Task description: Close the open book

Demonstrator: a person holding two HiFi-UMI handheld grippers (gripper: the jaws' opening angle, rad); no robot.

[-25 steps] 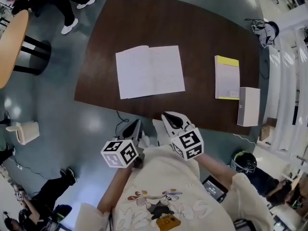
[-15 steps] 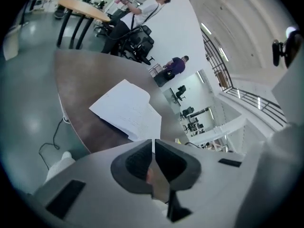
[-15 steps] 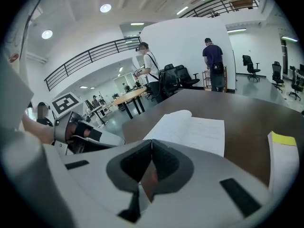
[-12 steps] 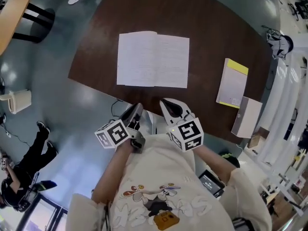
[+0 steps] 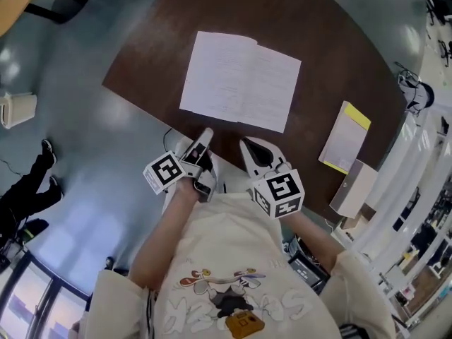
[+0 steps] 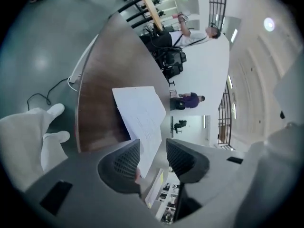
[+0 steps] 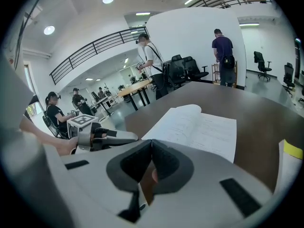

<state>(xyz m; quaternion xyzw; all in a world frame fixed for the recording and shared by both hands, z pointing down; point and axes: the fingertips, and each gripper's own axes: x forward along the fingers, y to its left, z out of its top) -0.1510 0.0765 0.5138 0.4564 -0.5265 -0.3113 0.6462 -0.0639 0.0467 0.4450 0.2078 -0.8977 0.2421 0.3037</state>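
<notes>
An open book (image 5: 240,82) with white pages lies flat on the dark brown table (image 5: 339,62); it also shows in the left gripper view (image 6: 141,113) and the right gripper view (image 7: 199,127). My left gripper (image 5: 205,137) hovers at the table's near edge, just short of the book's left page. Its jaws have just been opening and now stand open with nothing between them (image 6: 153,158). My right gripper (image 5: 248,147) sits beside it over the near edge, shut and empty (image 7: 151,152).
A yellow-covered book (image 5: 344,138) and a white box (image 5: 351,188) lie at the table's right end. On the floor to the left are a cable (image 5: 169,134), a white bin (image 5: 18,108) and a person's legs (image 5: 28,189). Several people stand beyond the table (image 7: 221,56).
Both grippers have moved forward to the table's near edge. The left gripper has rolled and its jaws went from shut to open. The head view has swung, so the book looks tilted.
</notes>
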